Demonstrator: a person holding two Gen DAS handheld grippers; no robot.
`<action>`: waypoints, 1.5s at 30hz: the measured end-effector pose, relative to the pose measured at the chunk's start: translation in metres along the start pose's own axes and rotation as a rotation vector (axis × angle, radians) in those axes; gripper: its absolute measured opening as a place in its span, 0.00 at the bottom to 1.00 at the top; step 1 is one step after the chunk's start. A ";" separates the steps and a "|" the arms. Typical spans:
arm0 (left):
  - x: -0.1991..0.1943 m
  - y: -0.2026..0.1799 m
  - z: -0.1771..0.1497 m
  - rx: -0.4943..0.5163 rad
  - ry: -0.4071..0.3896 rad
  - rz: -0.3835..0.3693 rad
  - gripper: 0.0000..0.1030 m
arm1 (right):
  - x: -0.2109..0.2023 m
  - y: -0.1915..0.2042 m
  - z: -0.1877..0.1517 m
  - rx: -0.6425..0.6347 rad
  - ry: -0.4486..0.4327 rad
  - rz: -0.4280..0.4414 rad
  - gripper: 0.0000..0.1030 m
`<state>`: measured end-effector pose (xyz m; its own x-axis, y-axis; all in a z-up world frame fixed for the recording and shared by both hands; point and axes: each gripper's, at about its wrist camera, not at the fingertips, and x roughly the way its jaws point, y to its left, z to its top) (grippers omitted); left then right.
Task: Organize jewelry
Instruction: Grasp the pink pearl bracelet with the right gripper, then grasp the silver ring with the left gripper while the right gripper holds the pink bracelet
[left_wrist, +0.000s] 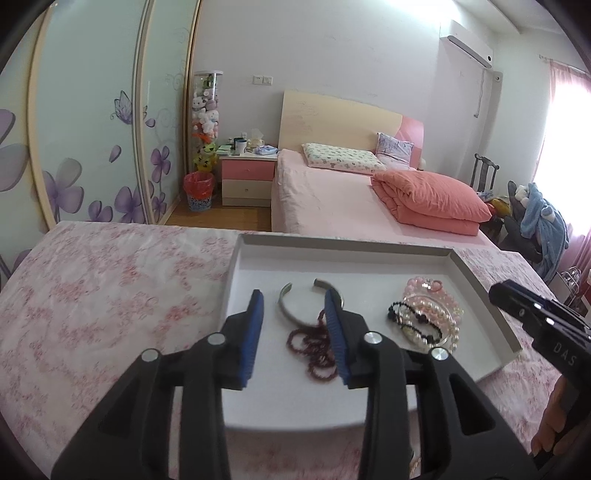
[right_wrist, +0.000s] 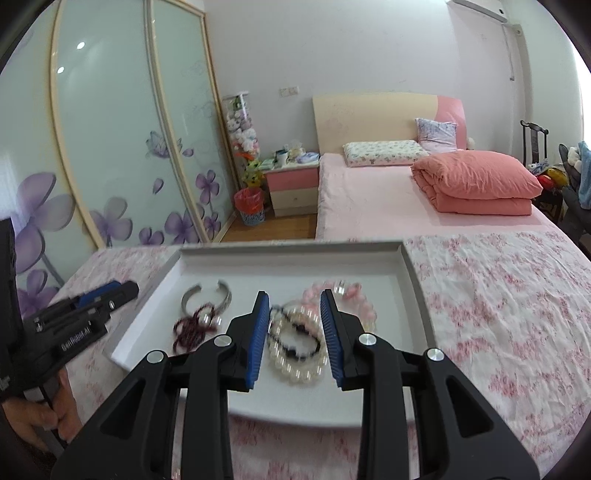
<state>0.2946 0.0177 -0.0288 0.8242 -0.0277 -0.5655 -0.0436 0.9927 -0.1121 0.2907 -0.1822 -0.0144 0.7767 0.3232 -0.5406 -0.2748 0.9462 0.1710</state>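
Left wrist view: the left gripper sits spread wide over a shallow white tray, holding nothing. Between its blue pads are a silver cuff bangle and a dark red bead strand, and a pile of pearl and pink bracelets lies to the right. The tray rests on a pink floral tablecloth. Behind it is a bedroom with a pink bed, a folded coral quilt, a nightstand and wardrobe doors with purple flowers.

Right wrist view: the right gripper is also wide open and empty, hovering over the pearl bracelets. The bangle and the red strand lie left of them in the same tray. The left gripper pokes in from the left edge, above the tablecloth.
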 end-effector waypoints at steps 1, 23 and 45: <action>-0.004 0.001 -0.002 0.004 -0.002 0.002 0.36 | -0.002 0.001 -0.004 -0.005 0.011 0.006 0.30; -0.059 0.010 -0.056 0.045 0.066 -0.025 0.44 | -0.019 0.049 -0.097 -0.144 0.353 0.127 0.18; -0.042 -0.042 -0.074 0.164 0.167 -0.135 0.55 | -0.026 -0.028 -0.091 -0.047 0.308 -0.122 0.07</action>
<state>0.2198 -0.0320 -0.0603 0.7115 -0.1667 -0.6826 0.1638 0.9840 -0.0696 0.2262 -0.2187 -0.0801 0.5992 0.1810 -0.7798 -0.2217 0.9735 0.0556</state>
